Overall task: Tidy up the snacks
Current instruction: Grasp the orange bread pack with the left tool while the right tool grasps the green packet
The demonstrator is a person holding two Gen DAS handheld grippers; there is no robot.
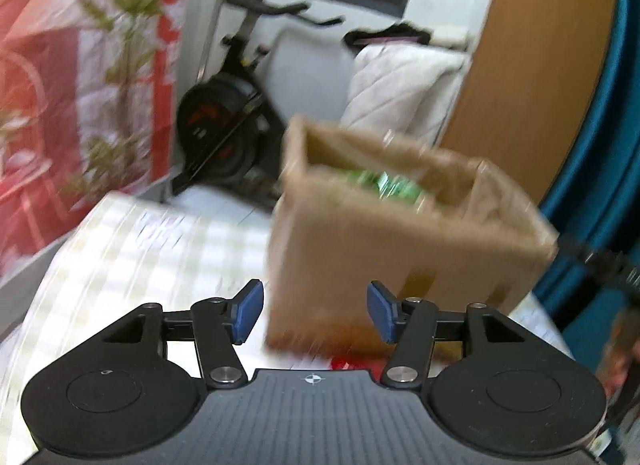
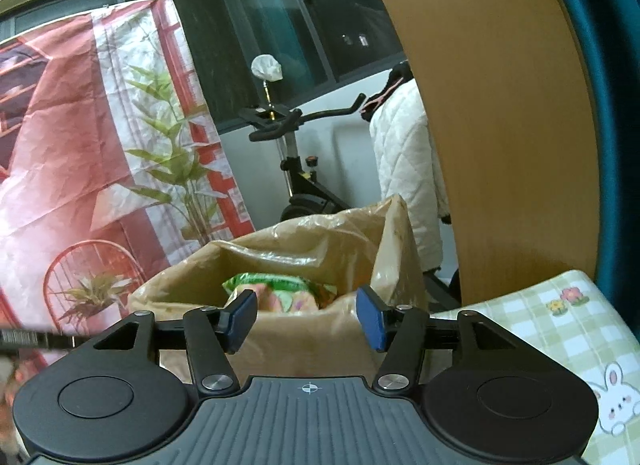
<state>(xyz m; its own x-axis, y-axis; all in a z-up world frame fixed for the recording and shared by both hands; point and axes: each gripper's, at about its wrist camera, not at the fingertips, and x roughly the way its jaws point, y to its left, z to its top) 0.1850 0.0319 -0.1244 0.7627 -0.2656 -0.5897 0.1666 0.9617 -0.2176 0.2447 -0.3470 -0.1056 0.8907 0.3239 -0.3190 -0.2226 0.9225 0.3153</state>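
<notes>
Brown paper bag (image 1: pixel 404 249) stands on our checked tablecloth (image 1: pixel 132 249), green snack packet (image 1: pixel 394 185) inside; left gripper (image 1: pixel 316 311) spread wide, empty, view blurred. From the right, our right gripper (image 2: pixel 306 315) gapes empty before the bag mouth. We judge packing underway; next, fetch another snack. Exercise bike (image 2: pixel 296 153) behind.

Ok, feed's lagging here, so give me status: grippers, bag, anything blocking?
Left gripper open, empty. Right gripper open, empty. Brown bag upright on checked tablecloth, green snack pack inside. Nothing blocking the bag mouth.
</notes>
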